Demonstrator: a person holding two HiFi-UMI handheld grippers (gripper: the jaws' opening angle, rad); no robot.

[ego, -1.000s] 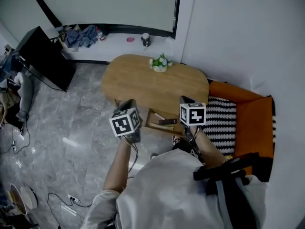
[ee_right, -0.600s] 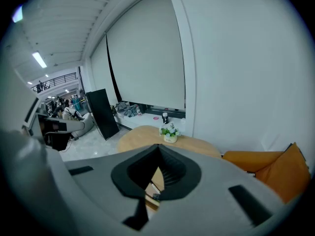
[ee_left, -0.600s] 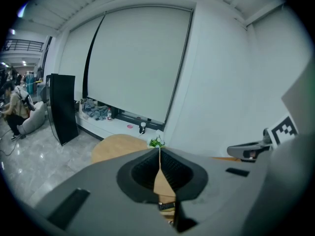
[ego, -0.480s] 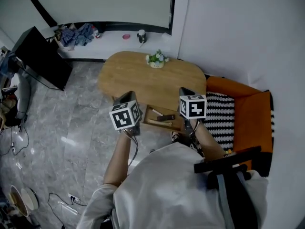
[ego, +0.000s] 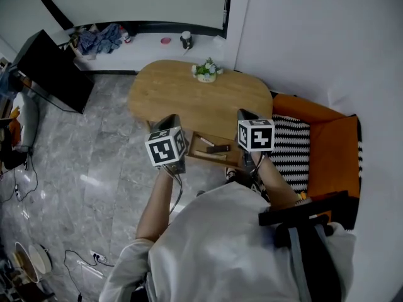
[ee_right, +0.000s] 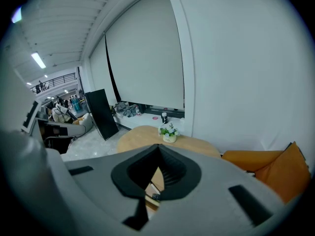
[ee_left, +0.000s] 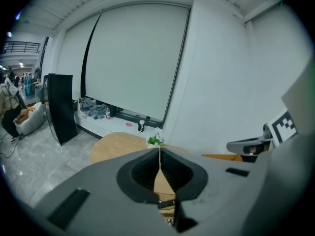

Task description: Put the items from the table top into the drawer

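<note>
An oval wooden table [ego: 189, 102] bears only a small flower pot [ego: 206, 70] at its far edge. At the table's near side a drawer [ego: 196, 152] stands open, and in it lie a black remote [ego: 218, 148] and a pale stick-like item [ego: 206, 141]. My left gripper [ego: 170, 121] hovers over the drawer's left end, and my right gripper [ego: 245, 114] over its right end. Both are shut with nothing held. In the left gripper view the jaws [ee_left: 159, 154] meet in a thin line, with the remote [ee_left: 166, 203] below. The right gripper [ee_right: 158, 151] points at the flower pot [ee_right: 169, 133].
An orange armchair [ego: 334, 150] with a striped cushion [ego: 291, 155] stands right of the table. A black panel [ego: 53, 71] leans at the left. The window ledge holds clothes [ego: 97, 40] and a cup [ego: 186, 40]. Cables [ego: 85, 260] lie on the marble floor.
The head view has drifted a little, so the table sits higher in the picture. Both grippers keep their places over the drawer, still shut.
</note>
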